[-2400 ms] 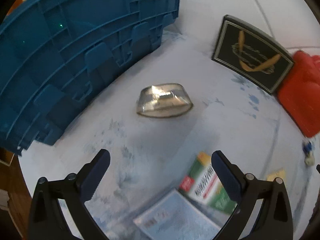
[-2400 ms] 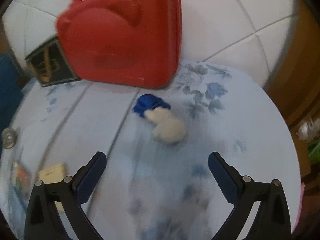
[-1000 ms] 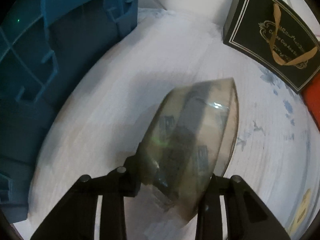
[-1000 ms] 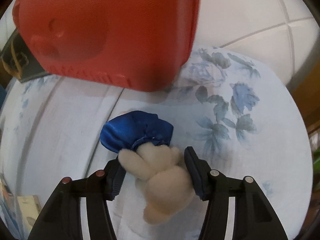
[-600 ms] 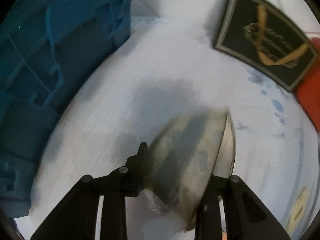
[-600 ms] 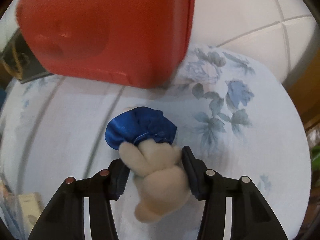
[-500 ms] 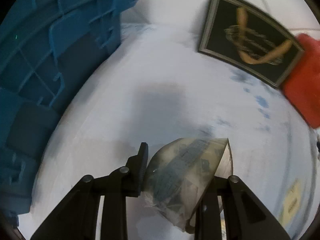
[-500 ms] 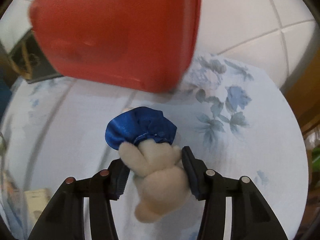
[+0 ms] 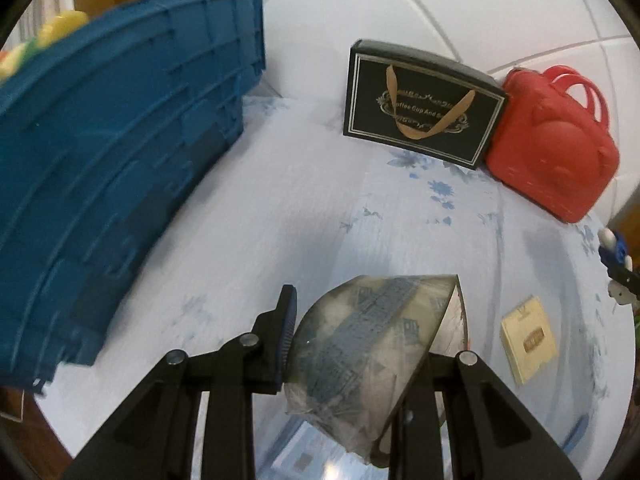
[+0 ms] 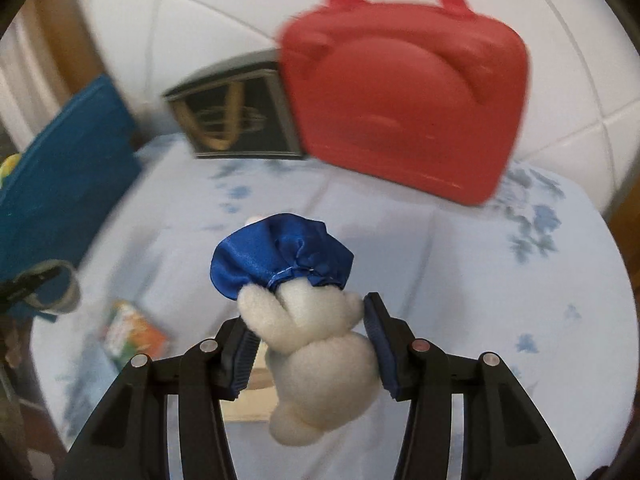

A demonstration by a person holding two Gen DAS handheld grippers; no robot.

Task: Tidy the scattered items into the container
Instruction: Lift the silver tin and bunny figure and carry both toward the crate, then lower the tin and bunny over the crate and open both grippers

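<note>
Left tool [image 9: 360, 344]: we grip the clear wrapped bowl [image 9: 376, 356], jaws just closed tighter; now lifted off the desk [image 9: 320, 208].
Right tool [image 10: 308, 340]: we clamp the plush toy [image 10: 316, 356] with blue cap, jaws just tightened; also raised now.
Blue crate [image 9: 104, 168]: left, now farther below us.
Red case [image 10: 404, 112]: behind, unmoved.

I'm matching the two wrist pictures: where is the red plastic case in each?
Left wrist view: red plastic case at the upper right, against the wall, touching the black gift box.
Right wrist view: same case at top centre-right, above the held plush toy.
Shared landmark: the black gift box to its left.
</note>
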